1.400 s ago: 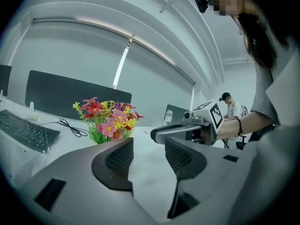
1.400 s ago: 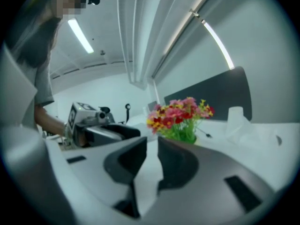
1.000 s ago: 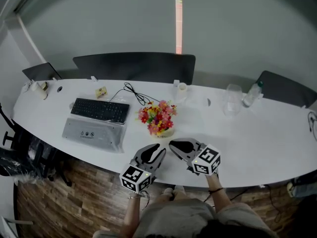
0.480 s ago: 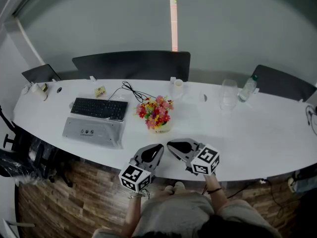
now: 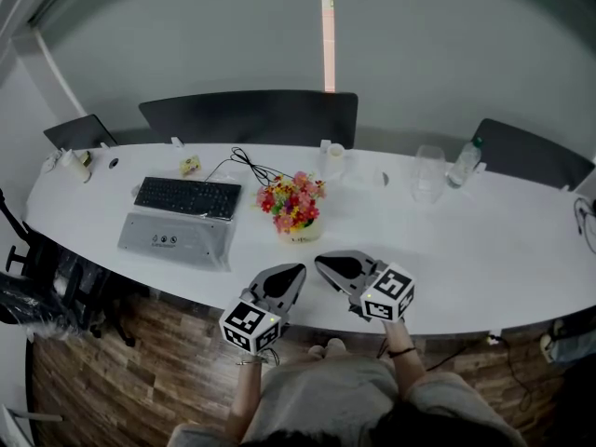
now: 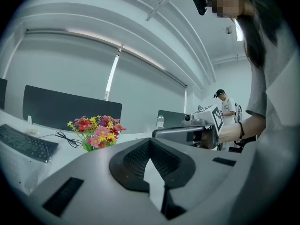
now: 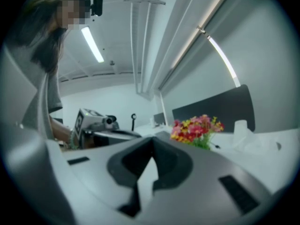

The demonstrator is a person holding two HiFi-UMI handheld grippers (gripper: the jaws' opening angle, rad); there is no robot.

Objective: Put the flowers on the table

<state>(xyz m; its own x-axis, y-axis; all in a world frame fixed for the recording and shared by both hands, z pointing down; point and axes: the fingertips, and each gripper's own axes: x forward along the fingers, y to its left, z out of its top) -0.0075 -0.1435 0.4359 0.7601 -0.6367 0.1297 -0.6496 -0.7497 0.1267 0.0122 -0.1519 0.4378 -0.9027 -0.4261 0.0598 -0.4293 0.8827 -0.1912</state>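
Flowers [image 5: 294, 205]: one bunch, red, pink and yellow, upright on a pale base on the white counter [image 5: 484, 250], just ahead of both grippers and touched by neither.

I have two grippers. The left gripper [image 5: 296, 270] has its jaws pressed together with nothing between them. The right gripper [image 5: 321, 264] is the same, jaws together and empty. Both hang over the near edge of the counter, tips close to each other and aimed at the bunch. Nothing stands between them and the flowers.

Left of the bunch:
- one black keyboard [image 5: 187, 197]
- one flat grey pack in clear wrap [image 5: 175, 240], in front of the keyboard
- one black cable [image 5: 247, 169], looping behind
- one small yellow item [image 5: 190, 166], too small for me to identify

Behind and to the right:
- one white cup [image 5: 333, 156]
- one clear glass [image 5: 428, 173]
- one bottle [image 5: 464, 164]

Three dark chairs sit along the far side: middle [image 5: 251, 117], left [image 5: 76, 132] and right [image 5: 521, 152].

In the left gripper view, a second person in a cap [image 6: 226, 108] stands in the background.
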